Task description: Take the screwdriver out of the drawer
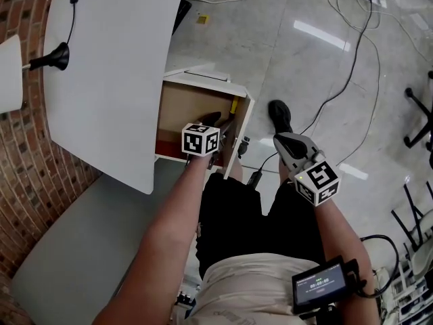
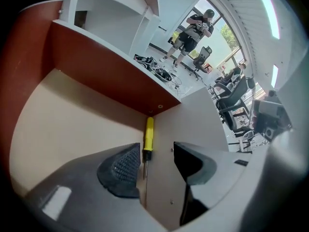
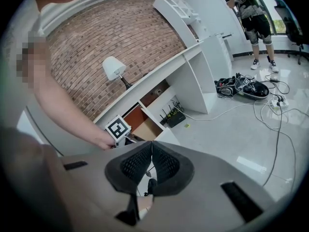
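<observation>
The pale-wood drawer with a white front [image 1: 241, 135] stands pulled out from under the white table [image 1: 115, 59], so the opening step looks done; the taking-out is not yet done. The yellow-handled screwdriver with a thin metal shaft [image 2: 149, 129] lies on the drawer floor [image 2: 72, 124], close along the pale wall, its handle end in the corner where that wall meets the reddish-brown one; in the head view only a bit of its yellow [image 1: 233, 105] shows just inside the white front.

The left hand-held gripper [image 2: 154, 161] is down inside the drawer, released, jaws standing wide apart; the shaft runs through the gap between them, and neither ribbed pad [image 2: 126, 164] presses on it, so nothing is grasped. In the head view this hand-held gripper [image 1: 216, 124] points steeply down over the drawer's front edge.

The right hand-held gripper [image 3: 150, 161] is clenched on nothing, jaws together, held apart from the drawer above the grey floor [image 1: 291, 145].

Left to do, I judge: close on the screwdriver and lift it clear of the drawer.
</observation>
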Demonstrator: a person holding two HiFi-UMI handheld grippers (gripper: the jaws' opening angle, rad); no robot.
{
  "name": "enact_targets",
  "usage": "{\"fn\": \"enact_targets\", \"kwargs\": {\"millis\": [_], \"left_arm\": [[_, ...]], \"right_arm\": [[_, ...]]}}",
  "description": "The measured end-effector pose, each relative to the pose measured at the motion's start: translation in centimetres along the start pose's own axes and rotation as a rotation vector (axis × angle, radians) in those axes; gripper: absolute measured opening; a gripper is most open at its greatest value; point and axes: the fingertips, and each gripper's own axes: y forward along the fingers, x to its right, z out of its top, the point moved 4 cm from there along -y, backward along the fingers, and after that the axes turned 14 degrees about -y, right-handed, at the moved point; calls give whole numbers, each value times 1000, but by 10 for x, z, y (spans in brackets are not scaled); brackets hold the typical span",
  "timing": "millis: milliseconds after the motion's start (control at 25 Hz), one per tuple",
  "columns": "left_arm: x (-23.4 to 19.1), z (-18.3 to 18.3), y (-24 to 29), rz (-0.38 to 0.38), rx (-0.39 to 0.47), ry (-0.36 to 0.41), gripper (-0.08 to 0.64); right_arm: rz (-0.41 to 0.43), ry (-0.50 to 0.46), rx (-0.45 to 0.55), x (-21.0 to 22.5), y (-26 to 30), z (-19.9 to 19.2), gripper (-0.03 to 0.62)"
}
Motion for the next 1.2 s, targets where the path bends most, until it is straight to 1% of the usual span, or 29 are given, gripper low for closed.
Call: {"fn": "enact_targets", "kwargs": {"millis": [160, 360, 560, 760, 880, 1080, 1120, 1200], "left_arm": [[-1, 5, 14, 11, -26, 41, 216], [-3, 16, 33, 20, -34, 71, 192], [-4, 30, 45, 15, -41, 104, 187], [-1, 38, 52, -6, -98, 160, 160], [0, 40, 55, -11, -147, 191, 161], [-2, 43, 61, 8, -188, 204, 160], [-1, 43, 61, 10, -193, 209, 152], [2, 45, 63, 9, -199, 224, 113]], "right_arm": [[-5, 8, -3, 0, -2, -8, 6], [3, 18, -25, -1, -2, -23, 6], [-3, 23, -36, 1, -4, -31, 6], [-10, 36, -32, 3, -4, -34, 6], [-11, 44, -31, 2, -3, -35, 6], [-15, 54, -26, 5, -2, -35, 7], [-17, 56, -27, 6, -2, -35, 6], [-23, 58, -31, 9, -3, -36, 6]]}}
